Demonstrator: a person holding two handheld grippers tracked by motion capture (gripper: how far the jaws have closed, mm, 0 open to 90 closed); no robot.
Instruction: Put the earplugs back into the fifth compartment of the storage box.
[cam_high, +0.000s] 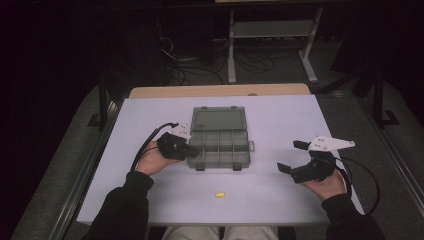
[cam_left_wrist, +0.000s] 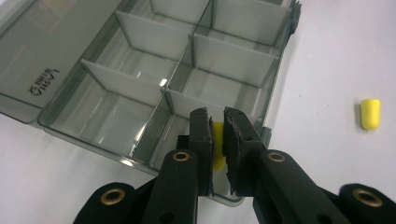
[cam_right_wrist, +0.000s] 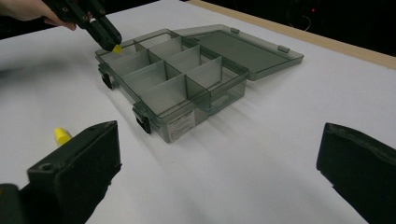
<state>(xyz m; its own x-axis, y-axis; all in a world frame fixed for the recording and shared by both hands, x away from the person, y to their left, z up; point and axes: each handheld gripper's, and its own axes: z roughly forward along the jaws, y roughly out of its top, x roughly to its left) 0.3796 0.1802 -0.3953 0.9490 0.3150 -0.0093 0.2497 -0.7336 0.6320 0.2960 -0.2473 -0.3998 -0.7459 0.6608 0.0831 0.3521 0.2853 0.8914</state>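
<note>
High view first: the left claw (cam_high: 192, 150) is being held at the near left corner of the organizer box (cam_high: 220, 137), the person's left hand (cam_high: 152, 160) coming in low from the bench's near side. The right claw (cam_high: 295, 157) is being kept well apart from the box, over bare bench (cam_high: 280, 125) on the right, its jaws being held wide apart with nothing between them. One loose yellow earplug (cam_high: 219, 194) is lying near the front edge, with open room all round it.

Left gripper view: the jaws are being pressed together on a second yellow earplug (cam_left_wrist: 217, 140), which is being held over the corner compartment, just inside the box's near wall. The loose one (cam_left_wrist: 370, 113) is seen lying off to the right on bare white surface.

Right gripper view: the left claw (cam_right_wrist: 109, 39) is being pointed down at the far corner compartment, yellow showing at its tip. The box's lid (cam_right_wrist: 243, 46) is lying open flat behind it. Two earplugs and one box are being counted in all; eight compartments are being counted in the box.
</note>
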